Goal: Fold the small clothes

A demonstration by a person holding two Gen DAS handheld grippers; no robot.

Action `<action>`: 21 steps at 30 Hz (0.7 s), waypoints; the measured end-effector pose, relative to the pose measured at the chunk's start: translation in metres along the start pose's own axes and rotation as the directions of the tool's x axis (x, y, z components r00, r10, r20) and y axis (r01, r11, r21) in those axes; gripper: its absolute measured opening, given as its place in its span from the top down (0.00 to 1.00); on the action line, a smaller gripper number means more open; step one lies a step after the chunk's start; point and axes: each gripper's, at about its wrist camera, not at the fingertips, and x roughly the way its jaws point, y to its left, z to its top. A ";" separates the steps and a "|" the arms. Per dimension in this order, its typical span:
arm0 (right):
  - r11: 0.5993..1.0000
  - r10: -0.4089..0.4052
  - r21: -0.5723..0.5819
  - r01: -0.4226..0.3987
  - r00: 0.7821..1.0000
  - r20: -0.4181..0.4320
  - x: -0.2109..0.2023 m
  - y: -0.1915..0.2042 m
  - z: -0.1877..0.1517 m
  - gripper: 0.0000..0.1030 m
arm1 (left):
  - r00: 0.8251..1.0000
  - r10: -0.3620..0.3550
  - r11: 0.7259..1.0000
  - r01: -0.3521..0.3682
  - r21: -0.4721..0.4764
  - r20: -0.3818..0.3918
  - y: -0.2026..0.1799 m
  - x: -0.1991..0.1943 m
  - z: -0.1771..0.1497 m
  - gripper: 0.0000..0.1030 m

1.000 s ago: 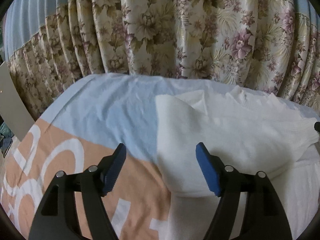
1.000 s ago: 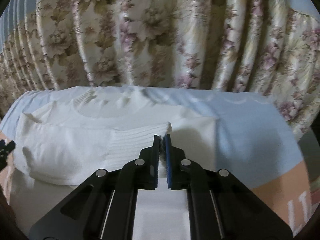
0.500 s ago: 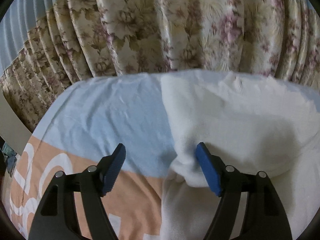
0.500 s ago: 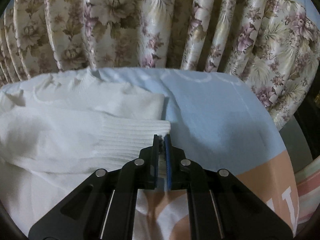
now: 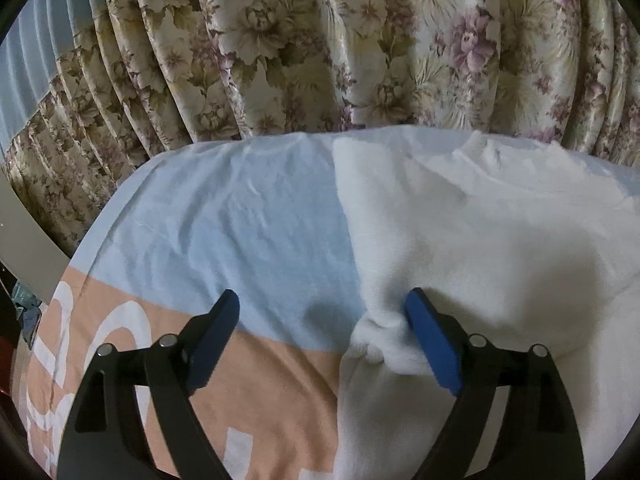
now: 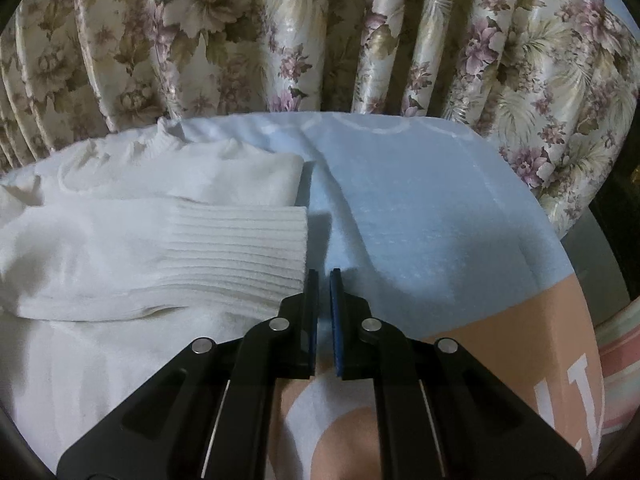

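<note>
A white knit sweater point(image 5: 472, 216) lies on a blue and peach sheet point(image 5: 240, 216). My left gripper point(image 5: 324, 320) is open at the sweater's left edge, its right finger point(image 5: 428, 332) touching a bunched fold. In the right wrist view the sweater point(image 6: 120, 240) has its sleeve folded across the body, ribbed cuff point(image 6: 240, 256) lying flat. My right gripper point(image 6: 323, 280) sits just right of the cuff with its jaws slightly apart and nothing between them.
A flowered curtain point(image 5: 360, 48) hangs close behind the bed's far edge and also fills the top of the right wrist view point(image 6: 320, 32). The sheet point(image 6: 440, 216) reaches right to the bed's edge. A grey board point(image 5: 24, 240) stands at far left.
My right gripper has let go of the cuff, which now lies flat, and its jaws have parted a little. My left gripper has moved closer along the sweater's left edge, still open.
</note>
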 end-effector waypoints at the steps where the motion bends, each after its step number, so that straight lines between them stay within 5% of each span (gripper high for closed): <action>1: 1.000 0.001 0.001 -0.001 1.000 0.006 -0.004 -0.001 0.000 0.90 | 1.000 -0.002 1.000 0.002 0.000 0.006 0.002 -0.004 0.000 0.16; 5: 0.999 0.042 0.007 -0.042 0.998 0.055 -0.034 -0.007 -0.007 0.63 | 0.998 -0.032 0.999 0.032 -0.012 0.058 0.011 -0.031 -0.004 0.16; 14: 0.992 0.128 -0.037 -0.124 0.982 0.138 -0.110 0.000 -0.053 0.53 | 0.983 -0.085 0.996 0.086 0.004 0.160 0.023 -0.111 -0.040 0.16; 21: 0.983 0.181 -0.013 -0.181 0.971 0.154 -0.157 0.007 -0.115 0.48 | 0.970 -0.083 0.996 0.085 0.002 0.228 0.028 -0.174 -0.103 0.16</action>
